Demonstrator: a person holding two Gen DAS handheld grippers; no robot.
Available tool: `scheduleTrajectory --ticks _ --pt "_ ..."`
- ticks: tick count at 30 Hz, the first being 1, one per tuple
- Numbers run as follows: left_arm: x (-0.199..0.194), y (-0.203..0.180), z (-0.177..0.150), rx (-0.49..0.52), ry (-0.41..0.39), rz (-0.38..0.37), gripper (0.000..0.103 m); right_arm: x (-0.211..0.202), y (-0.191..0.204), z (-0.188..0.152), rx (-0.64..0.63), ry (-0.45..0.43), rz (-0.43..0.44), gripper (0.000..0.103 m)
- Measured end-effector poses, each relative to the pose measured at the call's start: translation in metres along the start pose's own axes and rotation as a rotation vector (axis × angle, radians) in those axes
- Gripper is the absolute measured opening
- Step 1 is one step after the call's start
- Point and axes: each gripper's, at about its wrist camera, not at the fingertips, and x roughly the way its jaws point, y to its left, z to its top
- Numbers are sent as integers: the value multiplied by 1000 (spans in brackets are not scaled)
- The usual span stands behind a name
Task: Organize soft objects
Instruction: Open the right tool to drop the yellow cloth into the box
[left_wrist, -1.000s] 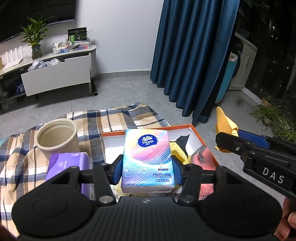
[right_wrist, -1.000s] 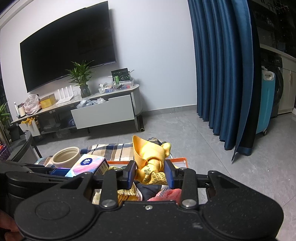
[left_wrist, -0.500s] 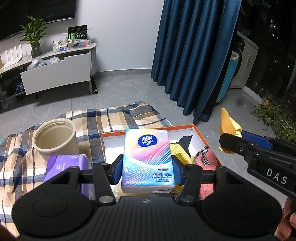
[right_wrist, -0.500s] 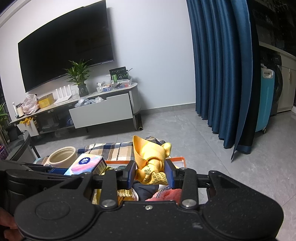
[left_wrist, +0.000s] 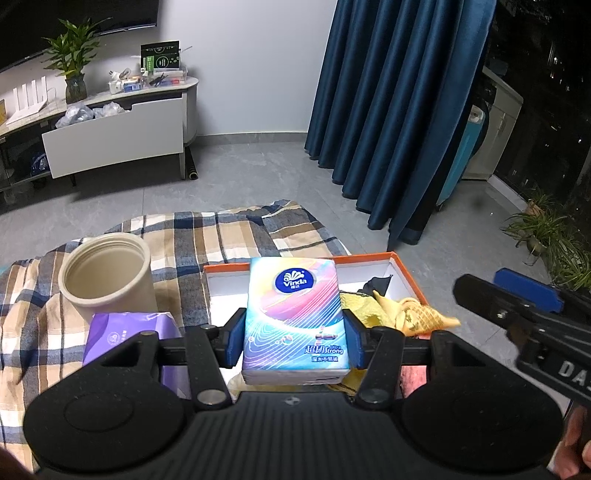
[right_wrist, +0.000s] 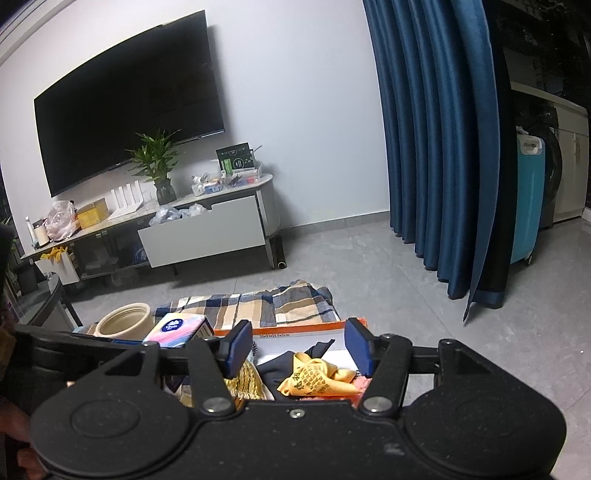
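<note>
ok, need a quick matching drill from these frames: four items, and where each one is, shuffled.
Items:
1. tissue pack
2. yellow cloth
3. purple pack
4. beige jar

Places:
A. lying in the orange box
B. standing open on the plaid blanket
C. clamped in the left gripper
D. on the blanket in front of the jar

Pairs: 1-C, 2-A, 3-D, 4-B

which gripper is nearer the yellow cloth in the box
Right. The right gripper hangs open directly above the yellow cloth, which lies in the orange box. The left gripper is off to its side, shut on the tissue pack.
</note>
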Motion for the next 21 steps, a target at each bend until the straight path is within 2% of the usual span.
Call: scheduleTrajectory --ticks 5,7,10,16,21 --pt "3 3 5 -18 2 -5 54 -7 -5 3 3 -11 8 72" --pt "4 4 7 -25 9 -19 60 -8 -6 5 8 -12 15 72" --pt "4 6 7 -23 7 -29 61 -11 -5 5 7 -13 11 72" --pt "1 12 7 -37 1 -16 61 -21 1 4 -6 -14 30 72" --pt "-12 17 5 -32 -13 -6 66 -30 3 8 -7 -12 47 72"
